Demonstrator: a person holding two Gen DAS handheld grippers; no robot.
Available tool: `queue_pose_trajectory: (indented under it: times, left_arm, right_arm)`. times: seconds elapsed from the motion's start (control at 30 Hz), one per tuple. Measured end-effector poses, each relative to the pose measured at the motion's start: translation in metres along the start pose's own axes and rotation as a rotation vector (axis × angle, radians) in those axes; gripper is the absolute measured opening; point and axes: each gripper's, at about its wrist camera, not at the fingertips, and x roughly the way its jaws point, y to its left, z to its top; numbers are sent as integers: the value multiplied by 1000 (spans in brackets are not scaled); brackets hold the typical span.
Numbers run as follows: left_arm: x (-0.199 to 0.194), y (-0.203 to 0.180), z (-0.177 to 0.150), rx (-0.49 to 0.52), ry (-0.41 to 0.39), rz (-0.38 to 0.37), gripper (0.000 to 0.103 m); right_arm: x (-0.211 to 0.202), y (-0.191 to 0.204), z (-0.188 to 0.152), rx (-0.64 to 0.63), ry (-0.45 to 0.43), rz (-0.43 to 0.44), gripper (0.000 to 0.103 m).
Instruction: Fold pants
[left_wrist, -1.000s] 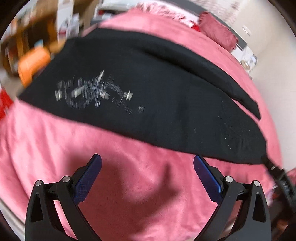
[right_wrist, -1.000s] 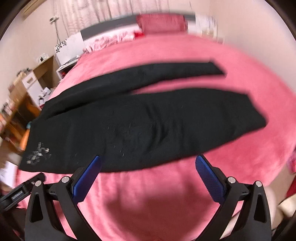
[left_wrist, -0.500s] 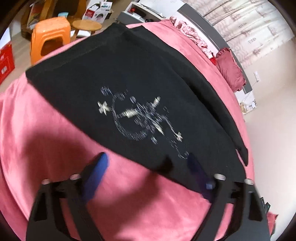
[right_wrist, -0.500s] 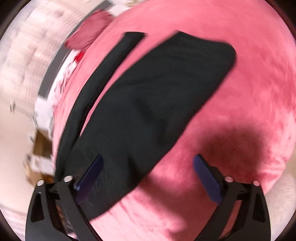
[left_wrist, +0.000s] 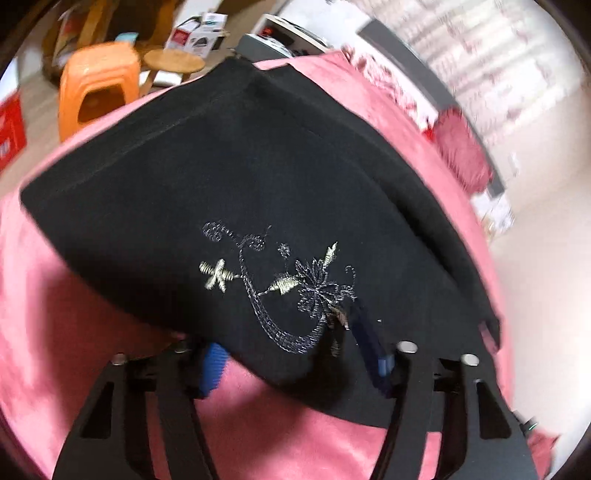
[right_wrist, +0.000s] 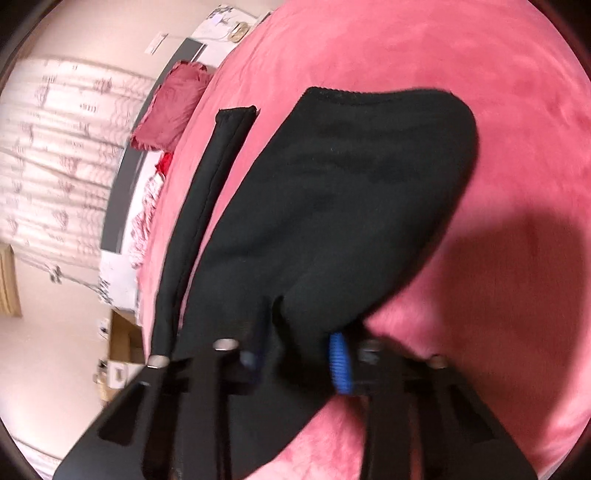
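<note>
Black pants lie flat across a pink bed. The left gripper has been closing, its jaws now astride the near hem by the embroidery. The right gripper, wide a second ago, has just closed and pinches the pants' near edge. Beyond: a red pillow, orange stool, curtains

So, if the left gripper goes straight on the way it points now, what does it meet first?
The black pants: the left gripper has been closing over their near edge by the embroidery. Going on, it would likely push into this fabric.
</note>
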Motion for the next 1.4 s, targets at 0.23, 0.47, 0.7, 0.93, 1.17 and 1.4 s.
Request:
queue_pose_trajectory:
  times: [0.23,0.47,0.7,0.93,1.17,1.4]
  left_arm:
    - [-18,-4,8,54,25,-5,11]
    - [-63,-10,-5,99,63,-31,10]
    - [-65,18,-52,90,195,15,10]
    - [-64,42,-53,15,218,-31,26]
    - [-116,93,-30,-151,-24,163,49]
    - [-125,104,15,-209,-136,221,70]
  right_arm:
    - [-23,20,4,-109,-40,-18,10]
    - [-49,34,14,-188,-70,-39,10]
    - [-56,-2,-1,-205,-20,-172,10]
    - [-49,-11,-6,-184,-45,-281,27]
    - [-67,47,-18,-349,-286,-453,61]
    - [4,124,-74,-717,-164,-343,72]
